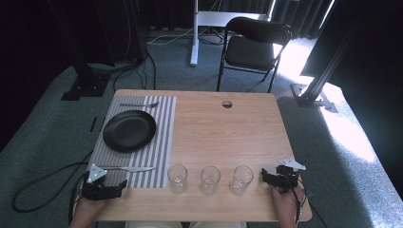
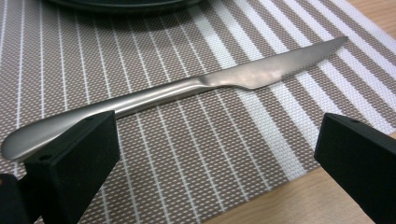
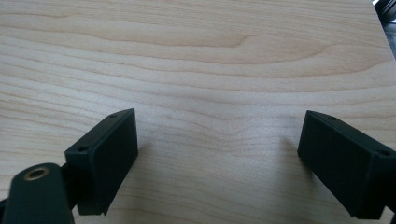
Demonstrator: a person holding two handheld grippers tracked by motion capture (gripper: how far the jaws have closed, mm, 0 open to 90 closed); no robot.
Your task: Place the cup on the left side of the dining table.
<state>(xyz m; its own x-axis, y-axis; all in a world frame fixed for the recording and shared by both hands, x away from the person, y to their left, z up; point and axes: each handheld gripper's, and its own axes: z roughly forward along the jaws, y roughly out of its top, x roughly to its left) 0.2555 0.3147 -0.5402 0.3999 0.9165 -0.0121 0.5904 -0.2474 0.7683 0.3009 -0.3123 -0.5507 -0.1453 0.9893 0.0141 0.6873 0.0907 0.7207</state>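
The left tool [image 1: 124, 183] hangs low over the near edge of the mat [image 2: 196, 154], jaws spread wide and holding nothing. Just ahead of them lies the knife [image 2: 187, 86], flat on the mat, handle toward the left jaw and blade running off to the right; nothing touches it yet. Beyond the knife sits the black plate [image 1: 129, 130], and at the mat's far edge a fork [image 1: 139, 105].

The right tool [image 1: 263, 175] is likewise open and empty, resting over bare tabletop [image 3: 210, 70] at the near right corner. To its left stand three empty glasses [image 1: 210, 179] in a row, the nearest just beside it.

By my reading, the work has barely begun: the left tool is lined up on the knife, but the grasp, the lift and any placing are all left to do.
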